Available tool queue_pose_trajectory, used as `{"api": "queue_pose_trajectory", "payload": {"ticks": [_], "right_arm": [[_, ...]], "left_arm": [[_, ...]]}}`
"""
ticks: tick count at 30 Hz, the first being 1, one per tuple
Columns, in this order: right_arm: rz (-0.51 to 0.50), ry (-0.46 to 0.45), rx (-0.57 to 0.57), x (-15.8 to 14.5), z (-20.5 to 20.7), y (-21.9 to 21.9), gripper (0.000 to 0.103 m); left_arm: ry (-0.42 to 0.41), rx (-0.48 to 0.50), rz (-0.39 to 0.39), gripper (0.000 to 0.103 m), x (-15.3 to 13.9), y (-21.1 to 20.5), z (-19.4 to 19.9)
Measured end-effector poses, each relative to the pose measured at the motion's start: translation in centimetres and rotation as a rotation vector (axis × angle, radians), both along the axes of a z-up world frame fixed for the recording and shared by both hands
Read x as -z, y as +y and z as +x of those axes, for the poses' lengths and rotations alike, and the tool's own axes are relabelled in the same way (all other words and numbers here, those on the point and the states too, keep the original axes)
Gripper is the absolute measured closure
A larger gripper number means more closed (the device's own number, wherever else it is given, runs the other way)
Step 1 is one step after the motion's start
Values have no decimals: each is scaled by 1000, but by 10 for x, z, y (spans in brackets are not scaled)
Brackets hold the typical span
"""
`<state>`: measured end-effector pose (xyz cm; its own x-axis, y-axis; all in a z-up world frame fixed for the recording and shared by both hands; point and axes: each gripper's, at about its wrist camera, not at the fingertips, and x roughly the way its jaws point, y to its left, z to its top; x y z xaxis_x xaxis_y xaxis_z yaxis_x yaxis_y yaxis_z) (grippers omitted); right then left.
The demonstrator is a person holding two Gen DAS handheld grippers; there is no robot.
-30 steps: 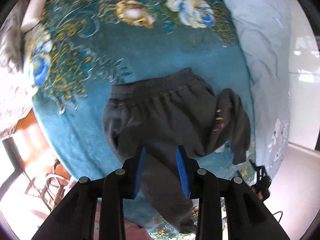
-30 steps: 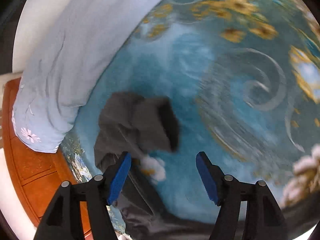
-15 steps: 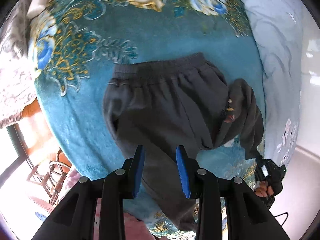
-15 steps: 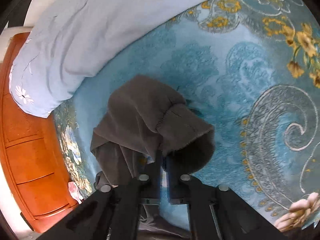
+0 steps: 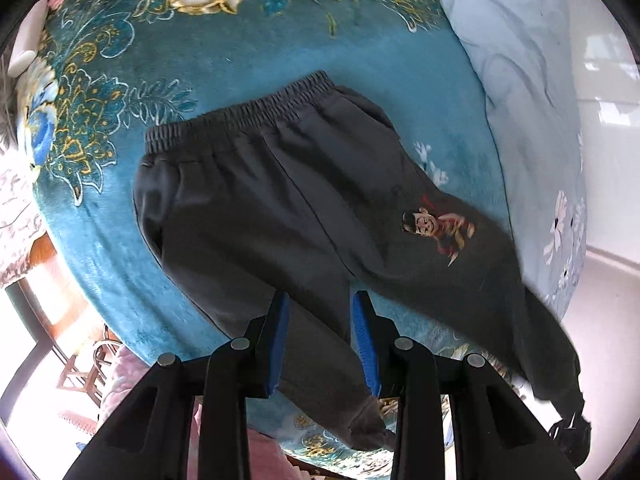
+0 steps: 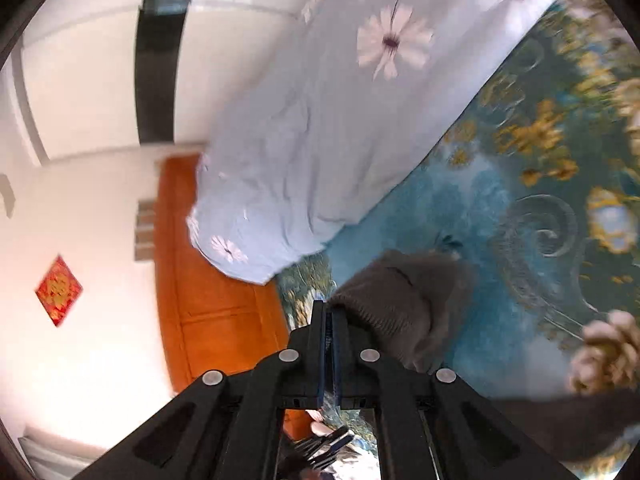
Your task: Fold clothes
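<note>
Dark grey sweatpants (image 5: 280,200) lie on a teal floral blanket (image 5: 248,52), waistband at the far end, both legs stretched toward me. A cartoon print (image 5: 438,232) shows on the right leg. My left gripper (image 5: 320,328) hovers open over the left leg near the crotch, with nothing between its blue pads. In the right wrist view my right gripper (image 6: 329,320) is shut on the ribbed cuff (image 6: 392,304) of the pants' right leg, holding it at the blanket's edge.
A pale blue flowered duvet (image 6: 340,112) is heaped along the right side of the bed. An orange wooden bed frame (image 6: 208,312) and a white wall lie beyond it. At the left edge are a chair (image 5: 92,364) and a lace cloth (image 5: 16,216).
The right gripper shut on the folded-over leg cuff and pulled it out, so the right leg now lies straight with the print showing. The left gripper stayed open above the pants.
</note>
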<state>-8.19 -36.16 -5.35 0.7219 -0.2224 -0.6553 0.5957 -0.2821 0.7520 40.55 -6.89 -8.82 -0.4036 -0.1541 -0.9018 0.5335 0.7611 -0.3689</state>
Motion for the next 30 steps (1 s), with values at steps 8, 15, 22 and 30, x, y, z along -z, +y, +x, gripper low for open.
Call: {"api": "queue_pose_trajectory", "payload": {"ticks": [8, 15, 22, 30], "right_arm": [[135, 75, 289, 17, -126, 10, 100], [145, 48, 543, 40, -188, 19, 96], [116, 76, 319, 25, -156, 45, 96], [305, 74, 133, 79, -90, 137, 95]], "left_arm": [[-30, -21, 25, 70, -15, 15, 13], [-49, -116, 32, 70, -24, 35, 37], [-51, -168, 31, 70, -22, 51, 40], [-65, -187, 16, 70, -23, 80, 57]]}}
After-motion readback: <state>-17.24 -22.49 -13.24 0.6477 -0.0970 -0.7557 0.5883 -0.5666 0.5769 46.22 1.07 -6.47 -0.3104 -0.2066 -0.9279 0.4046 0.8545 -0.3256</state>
